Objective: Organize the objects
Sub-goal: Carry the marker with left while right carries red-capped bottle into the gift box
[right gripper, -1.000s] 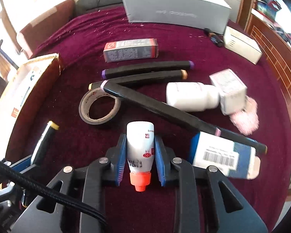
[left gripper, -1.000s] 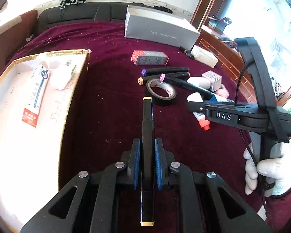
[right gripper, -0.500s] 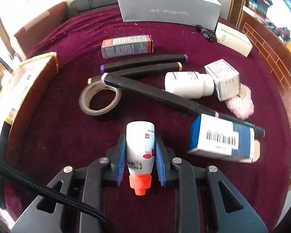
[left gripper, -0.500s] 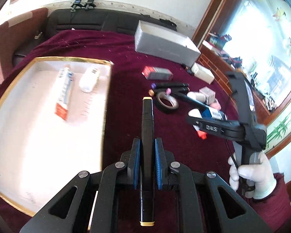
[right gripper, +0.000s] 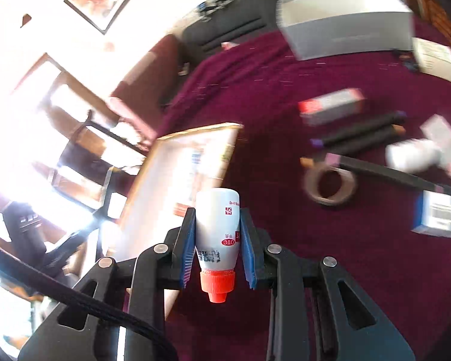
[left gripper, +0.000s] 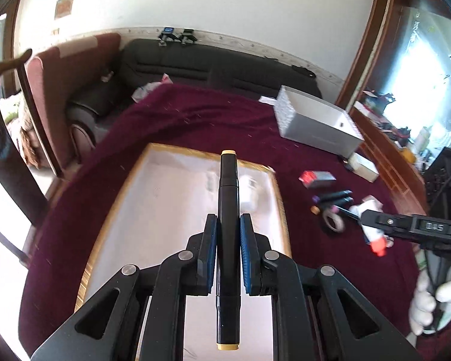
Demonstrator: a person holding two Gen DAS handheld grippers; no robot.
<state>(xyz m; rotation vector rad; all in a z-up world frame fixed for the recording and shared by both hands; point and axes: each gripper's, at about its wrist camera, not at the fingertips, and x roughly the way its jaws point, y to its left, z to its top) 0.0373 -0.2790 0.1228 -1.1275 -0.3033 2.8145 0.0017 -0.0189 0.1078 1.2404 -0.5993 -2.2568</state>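
Note:
My left gripper [left gripper: 228, 225] is shut on a black marker [left gripper: 228, 198] with yellow ends, held over the white gold-rimmed tray [left gripper: 165, 210]. A small white container [left gripper: 251, 194] lies blurred in the tray's far part. My right gripper [right gripper: 218, 215] is shut on a small white bottle [right gripper: 218, 225] with an orange cap, its cap end toward the camera, hanging above the maroon cloth just right of the tray [right gripper: 168, 186]. In the left wrist view the right gripper [left gripper: 372, 228] shows at far right, held by a white-gloved hand [left gripper: 430, 307].
On the cloth to the right lie a tape roll [right gripper: 329, 186], several black markers [right gripper: 360, 134], a red-and-grey carton [right gripper: 330, 106], a white bottle [right gripper: 412, 156] and a blue-and-white box [right gripper: 439, 213]. A large grey box [right gripper: 345, 21] stands at the back. A dark sofa [left gripper: 213, 66] borders the far side.
Both grippers have risen and swung left toward the tray. The marker now hangs over the tray. The bottle is lifted away from the pile. Neither grip has changed.

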